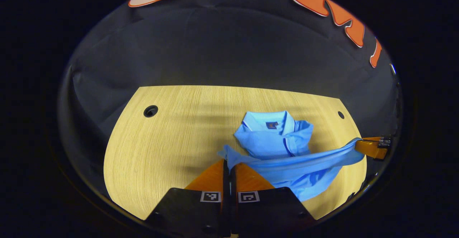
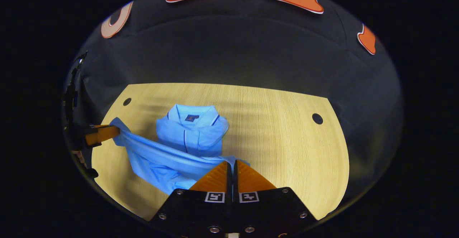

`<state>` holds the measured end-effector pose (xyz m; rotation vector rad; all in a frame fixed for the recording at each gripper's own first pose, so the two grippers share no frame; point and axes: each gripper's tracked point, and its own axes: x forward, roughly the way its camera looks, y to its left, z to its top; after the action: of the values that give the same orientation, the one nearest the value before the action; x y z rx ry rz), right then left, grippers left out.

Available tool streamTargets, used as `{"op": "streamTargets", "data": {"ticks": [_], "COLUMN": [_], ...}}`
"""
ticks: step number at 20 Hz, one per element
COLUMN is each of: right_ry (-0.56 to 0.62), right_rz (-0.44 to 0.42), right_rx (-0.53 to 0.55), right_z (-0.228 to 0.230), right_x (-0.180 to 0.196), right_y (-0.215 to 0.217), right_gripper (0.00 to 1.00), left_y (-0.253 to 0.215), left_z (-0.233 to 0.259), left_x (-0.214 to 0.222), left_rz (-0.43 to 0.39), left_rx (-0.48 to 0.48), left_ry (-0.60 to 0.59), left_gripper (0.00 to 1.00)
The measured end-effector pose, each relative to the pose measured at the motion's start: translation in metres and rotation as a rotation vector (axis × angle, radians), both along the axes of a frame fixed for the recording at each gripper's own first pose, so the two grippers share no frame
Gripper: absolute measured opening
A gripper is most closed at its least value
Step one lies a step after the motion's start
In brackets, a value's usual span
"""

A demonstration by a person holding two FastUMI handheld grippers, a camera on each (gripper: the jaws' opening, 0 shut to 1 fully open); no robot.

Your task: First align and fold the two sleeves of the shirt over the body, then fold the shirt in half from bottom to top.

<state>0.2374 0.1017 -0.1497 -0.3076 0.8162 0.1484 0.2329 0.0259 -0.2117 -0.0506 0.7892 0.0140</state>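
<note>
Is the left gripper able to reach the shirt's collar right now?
Probably not yet: the left gripper is shut on the shirt's hem, stretched across to the right gripper. The collar lies beyond, uncovered.

The shirt [image 1: 276, 141]'s sleeves are tucked somewhere out of sight, can't make them out. Its lifted hem hides part of the body behind it, and the tabletop [image 1: 172, 130]'s near edge gets cut off.

Wooden table [image 1: 161, 148], black cloth wall [image 1: 222, 47]
</note>
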Motion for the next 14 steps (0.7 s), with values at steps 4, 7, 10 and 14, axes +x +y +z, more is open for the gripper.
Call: {"op": "streamTargets", "data": {"ticks": [4, 7, 10, 14], "right_ry": [-0.019, 0.012, 0.055, 0.076], "right_rz": [-0.009, -0.014, -0.039, -0.07], "right_rx": [-0.016, -0.003, 0.031, 0.066], "right_z": [-0.01, -0.032, -0.054, -0.058], "right_x": [0.04, 0.06, 0.069, 0.068], "right_y": [0.001, 0.005, 0.008, 0.012], "right_gripper": [0.0, 0.0, 0.01, 0.16], "left_y": [0.006, 0.007, 0.013, 0.018], "left_z": [-0.01, -0.028, -0.059, -0.072], "left_x": [0.038, 0.06, 0.072, 0.063], "left_rz": [0.006, 0.003, -0.016, 0.009], "left_rx": [0.019, 0.018, 0.05, 0.052], "left_ry": [-0.001, 0.026, 0.083, 0.128], "left_gripper": [0.04, 0.04, 0.06, 0.5]}}
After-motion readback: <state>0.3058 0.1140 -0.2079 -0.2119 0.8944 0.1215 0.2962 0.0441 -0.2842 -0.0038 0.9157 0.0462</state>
